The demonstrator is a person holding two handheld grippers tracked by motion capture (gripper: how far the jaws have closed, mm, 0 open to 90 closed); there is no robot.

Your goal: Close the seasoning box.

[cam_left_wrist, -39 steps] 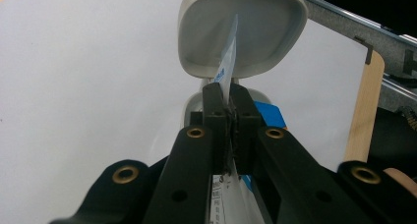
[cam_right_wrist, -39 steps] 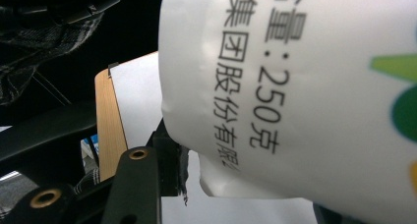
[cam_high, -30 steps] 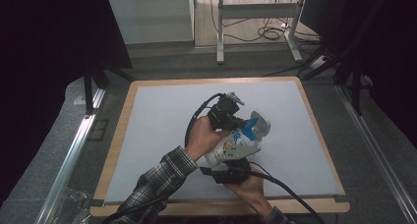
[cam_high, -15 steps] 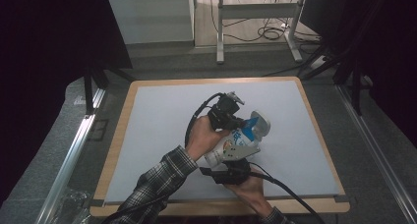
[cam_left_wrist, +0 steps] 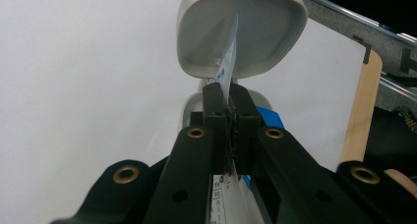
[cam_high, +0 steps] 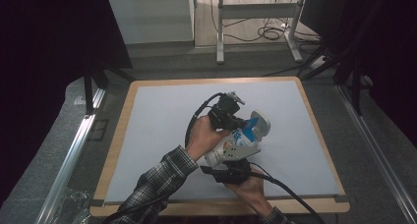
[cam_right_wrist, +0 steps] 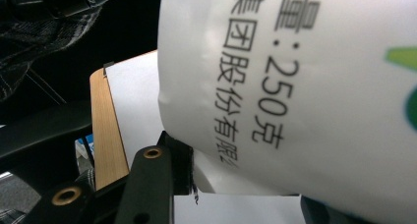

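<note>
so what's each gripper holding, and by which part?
Both hold one pouch. Left gripper is shut on its thin top edge, by the bowl; right gripper grips its bottom end.

Left gripper [cam_left_wrist: 231, 111]: two matte black jaws, flat-faced, ribbed inner pads; brass-coloured screw inserts on each jaw arm, plain holes below. Thick black cable looped from its body. Right gripper [cam_right_wrist: 236, 184]: same black jaw, brass inserts; grey three-cornered plate on top, black cable trailing. Left sleeve [cam_high: 157, 189]: dark plaid flannel, grey-white check.
</note>
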